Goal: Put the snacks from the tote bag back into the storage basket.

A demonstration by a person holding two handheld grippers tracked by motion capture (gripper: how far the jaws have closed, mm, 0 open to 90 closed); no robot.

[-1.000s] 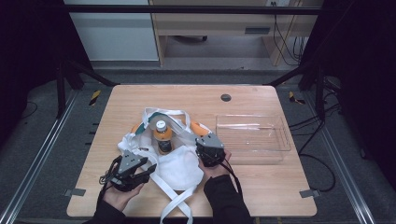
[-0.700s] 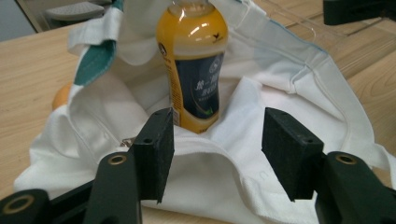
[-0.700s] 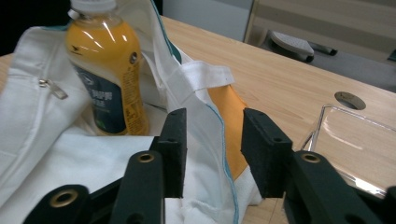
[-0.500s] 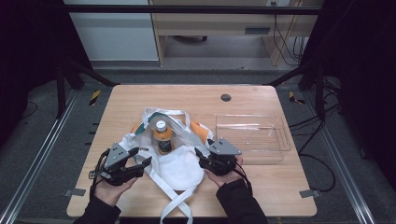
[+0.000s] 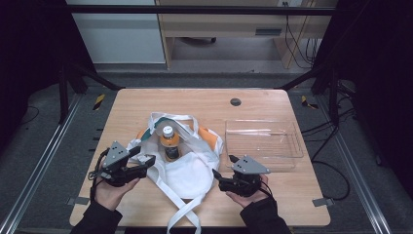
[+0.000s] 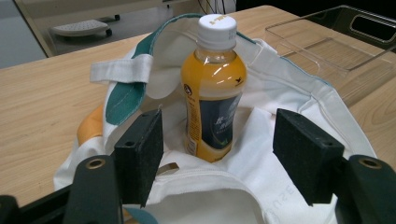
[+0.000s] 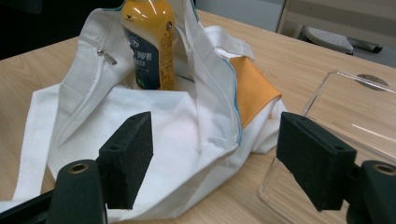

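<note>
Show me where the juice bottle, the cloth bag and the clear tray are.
juice bottle (image 6: 212, 100), left gripper view, on its orange body above the label.
cloth bag (image 5: 187, 170), high view, on its white front panel.
clear tray (image 5: 263, 152), high view, on its near wall.

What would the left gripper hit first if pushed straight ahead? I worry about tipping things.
Probably the white bag fabric just ahead of the open left gripper, then the upright orange bottle behind; depth is unclear.

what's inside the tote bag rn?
One upright orange drink bottle with a white cap stands in the open white tote bag. Its base sits against the fabric folds; anything deeper under the cloth is hidden.
</note>
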